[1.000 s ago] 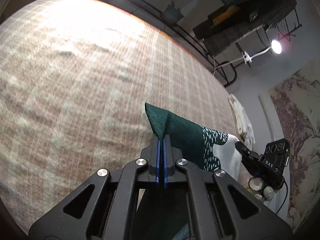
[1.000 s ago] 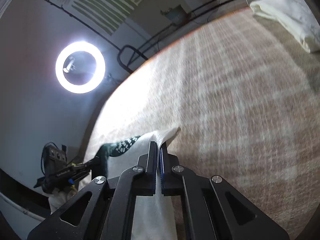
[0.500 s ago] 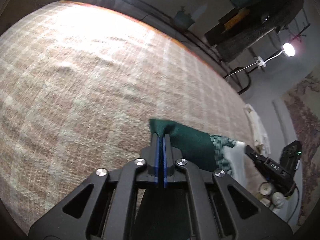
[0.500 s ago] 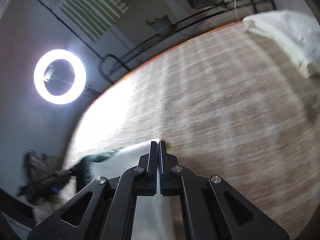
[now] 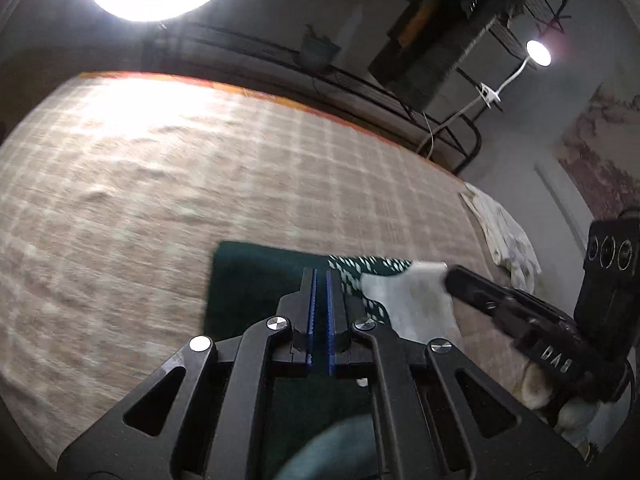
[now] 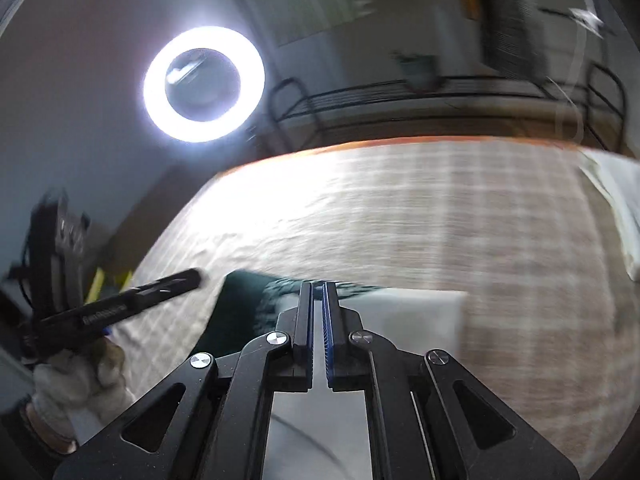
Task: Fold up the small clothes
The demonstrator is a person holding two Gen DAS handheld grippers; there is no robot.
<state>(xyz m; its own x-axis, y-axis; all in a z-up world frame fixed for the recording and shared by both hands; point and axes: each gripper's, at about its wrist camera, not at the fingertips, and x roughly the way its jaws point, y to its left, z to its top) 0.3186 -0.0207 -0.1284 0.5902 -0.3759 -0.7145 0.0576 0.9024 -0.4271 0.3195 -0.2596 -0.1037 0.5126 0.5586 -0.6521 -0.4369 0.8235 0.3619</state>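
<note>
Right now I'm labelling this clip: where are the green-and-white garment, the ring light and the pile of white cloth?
garment [image 5: 256, 280]: left wrist view, dark green part.
ring light [image 6: 204, 84]: right wrist view, dark middle of the glowing ring.
pile of white cloth [image 5: 504, 232]: left wrist view, middle of the heap.

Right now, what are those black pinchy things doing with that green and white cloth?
A person holds a pincher in each hand to fold a small green-and-white garment on the checked tablecloth. The garment lies flat now. The left gripper and the right gripper both show a small gap between their fingers and hold nothing. Another pale cloth waits at the table's edge.
</note>
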